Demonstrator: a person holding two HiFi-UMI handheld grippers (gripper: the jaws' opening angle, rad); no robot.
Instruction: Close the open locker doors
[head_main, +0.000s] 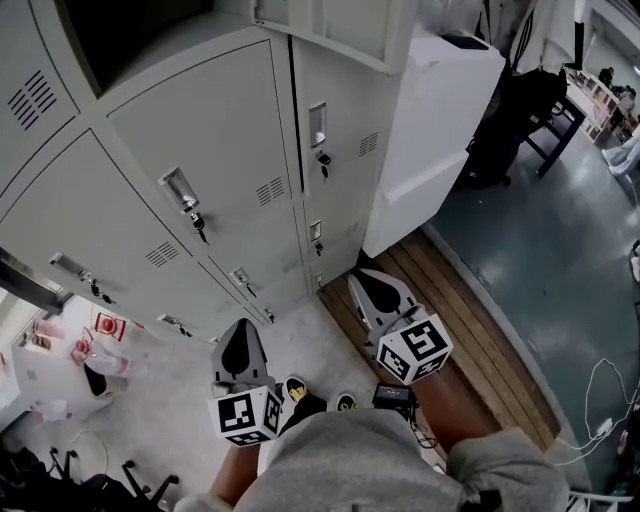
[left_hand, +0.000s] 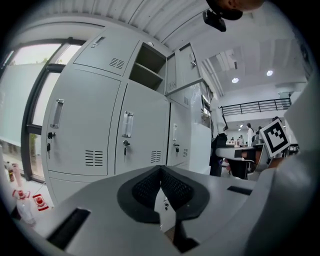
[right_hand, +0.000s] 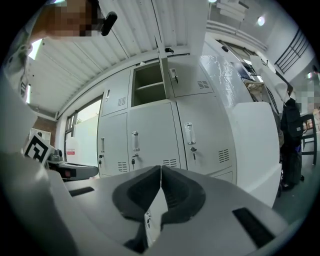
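A bank of grey lockers (head_main: 210, 190) fills the upper left of the head view. One top compartment (head_main: 130, 30) stands open and dark inside, and its door (head_main: 350, 30) swings out toward me. The same open compartment (left_hand: 147, 67) and door (left_hand: 187, 67) show high up in the left gripper view, and the compartment (right_hand: 148, 85) and door (right_hand: 187, 75) in the right gripper view. The lower doors look closed. My left gripper (head_main: 240, 338) and right gripper (head_main: 376, 288) are held low in front of the lockers, apart from them. Both are shut with nothing between the jaws.
A tall white cabinet (head_main: 440, 120) stands against the lockers' right side. A wooden floor strip (head_main: 480, 330) runs below it. Bottles and small items (head_main: 95, 350) sit on the floor at the left. A dark desk and chair (head_main: 530, 110) stand at the far right.
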